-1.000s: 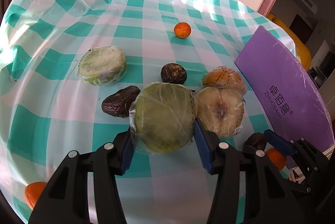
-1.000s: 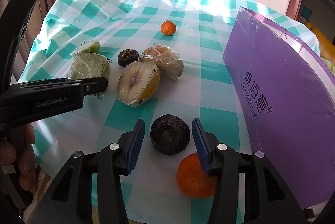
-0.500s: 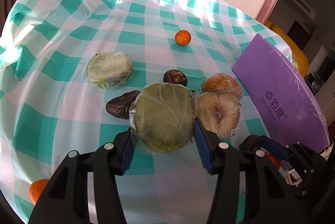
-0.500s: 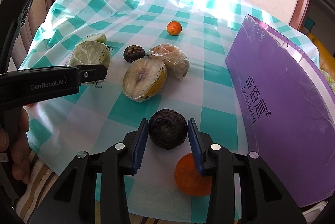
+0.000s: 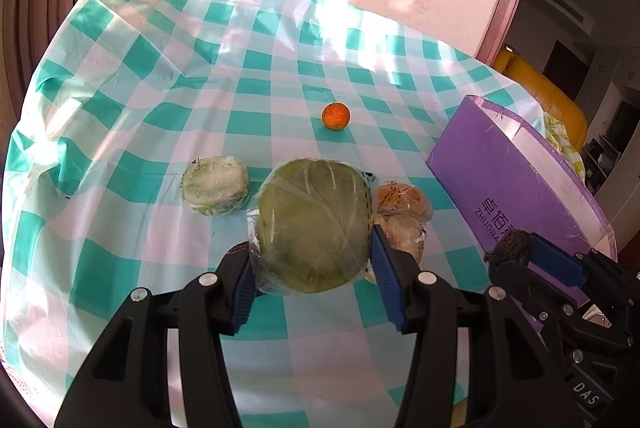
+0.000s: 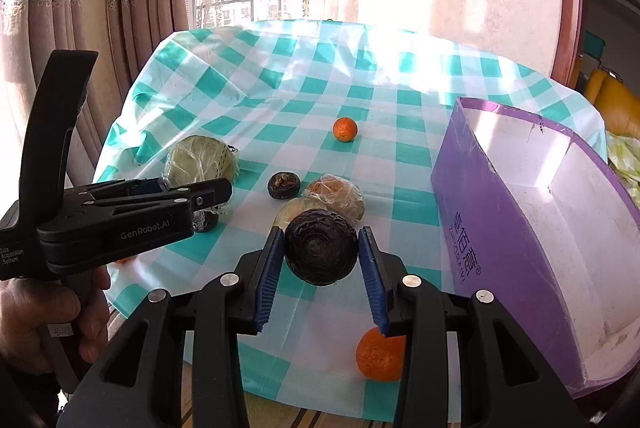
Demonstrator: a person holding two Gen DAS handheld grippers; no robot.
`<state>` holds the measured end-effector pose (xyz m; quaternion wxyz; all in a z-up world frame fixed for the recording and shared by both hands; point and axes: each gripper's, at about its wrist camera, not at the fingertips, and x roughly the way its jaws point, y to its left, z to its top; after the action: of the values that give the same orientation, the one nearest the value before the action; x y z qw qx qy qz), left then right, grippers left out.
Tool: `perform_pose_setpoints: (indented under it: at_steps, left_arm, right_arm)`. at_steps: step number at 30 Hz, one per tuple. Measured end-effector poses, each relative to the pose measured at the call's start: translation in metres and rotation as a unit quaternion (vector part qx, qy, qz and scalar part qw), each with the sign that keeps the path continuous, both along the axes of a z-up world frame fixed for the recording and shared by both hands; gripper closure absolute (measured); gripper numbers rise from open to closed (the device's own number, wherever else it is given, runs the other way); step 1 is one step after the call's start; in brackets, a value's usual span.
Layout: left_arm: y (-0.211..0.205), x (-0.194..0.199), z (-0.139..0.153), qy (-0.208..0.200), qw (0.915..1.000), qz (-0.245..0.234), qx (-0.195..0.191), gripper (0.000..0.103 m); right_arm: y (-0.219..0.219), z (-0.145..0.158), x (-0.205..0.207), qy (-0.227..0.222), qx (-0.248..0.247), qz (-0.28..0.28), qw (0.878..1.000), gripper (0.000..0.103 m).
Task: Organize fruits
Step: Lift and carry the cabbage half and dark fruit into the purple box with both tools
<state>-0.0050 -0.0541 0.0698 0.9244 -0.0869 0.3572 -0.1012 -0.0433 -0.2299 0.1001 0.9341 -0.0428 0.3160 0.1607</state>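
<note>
At the bottom centre of the right wrist view, the right gripper [image 6: 321, 260] clamps a dark, wrinkled round fruit [image 6: 321, 253], lifted above the teal-and-white checked tablecloth [image 6: 280, 88]. A round orange [image 6: 378, 356] lies below it. The left gripper [image 5: 312, 260] squeezes a green, film-wrapped half fruit [image 5: 312, 224] (also held aloft). At right, the open purple cardboard box [image 6: 480, 228] shows only bare white compartments. Farther up, a small orange [image 6: 345, 129] sits alone.
</note>
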Motion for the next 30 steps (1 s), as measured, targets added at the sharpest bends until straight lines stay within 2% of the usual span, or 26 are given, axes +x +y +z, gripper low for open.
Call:
perform_pose_setpoints:
  at_steps: [4, 9, 18, 23, 30]
  left_arm:
    - [-0.012, -0.004, 0.014, -0.015, 0.9998, -0.009, 0.013, 0.051]
    - [-0.03, -0.007, 0.03, -0.035, 0.9988, -0.025, 0.024, 0.051]
    - [-0.08, -0.004, 0.058, -0.07, 0.9937, -0.076, 0.044, 0.051]
    - [-0.119, 0.002, 0.071, -0.088, 0.9876, -0.116, 0.059, 0.051]
    - [-0.183, 0.024, 0.085, -0.109, 0.9729, -0.184, 0.089, 0.051]
  right_arm:
    - [-0.016, 0.02, -0.007, -0.017, 0.028, -0.002, 0.999, 0.065]
    - [-0.055, 0.042, -0.014, -0.045, 0.051, -0.036, 0.997, 0.065]
    - [-0.134, 0.049, -0.01, -0.058, 0.063, -0.119, 0.989, 0.065]
    - [-0.168, 0.044, -0.002, -0.052, 0.055, -0.155, 0.985, 0.065]
    - [-0.205, 0.034, 0.023, -0.022, 0.026, -0.184, 0.982, 0.065]
